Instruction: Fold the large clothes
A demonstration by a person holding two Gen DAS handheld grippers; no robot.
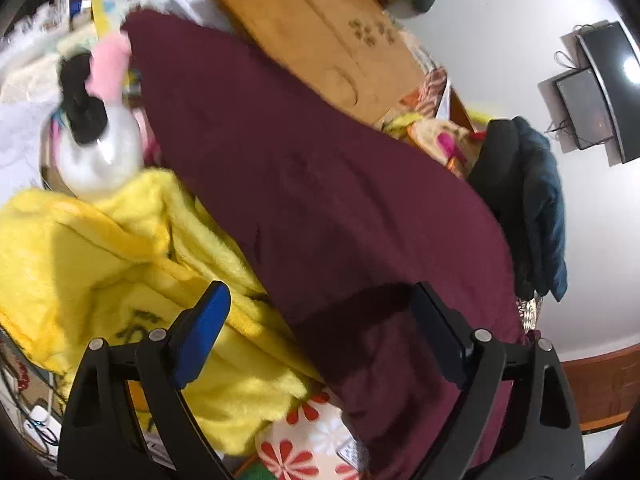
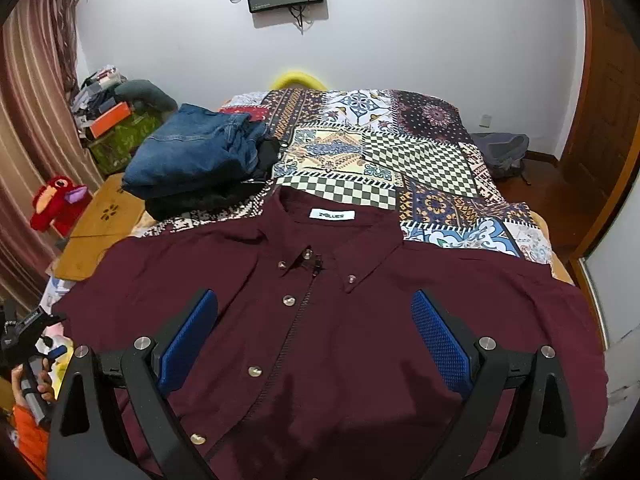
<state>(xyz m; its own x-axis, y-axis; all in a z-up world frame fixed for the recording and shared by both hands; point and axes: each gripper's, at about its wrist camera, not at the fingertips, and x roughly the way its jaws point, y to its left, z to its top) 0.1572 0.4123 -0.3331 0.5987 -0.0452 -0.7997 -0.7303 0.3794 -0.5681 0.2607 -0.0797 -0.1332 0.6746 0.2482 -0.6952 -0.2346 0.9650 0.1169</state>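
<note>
A maroon button-up shirt (image 2: 340, 320) lies spread face up on the patchwork bedspread (image 2: 400, 152), collar toward the far wall, white label showing. My right gripper (image 2: 314, 328) is open and empty, hovering over the shirt's chest near the button placket. My left gripper (image 1: 320, 328) is open and empty, over the shirt's left edge (image 1: 320, 184) where it meets a yellow fleece blanket (image 1: 120, 272). The left gripper also shows in the right wrist view (image 2: 36, 340), held at the bed's left side.
Folded jeans on dark clothes (image 2: 200, 156) lie at the bed's far left. A wooden board (image 1: 320, 40) and a white lamp-like object (image 1: 100, 156) stand beside the bed. A red plush toy (image 2: 56, 204) sits by the curtain. A door (image 2: 608, 120) is at right.
</note>
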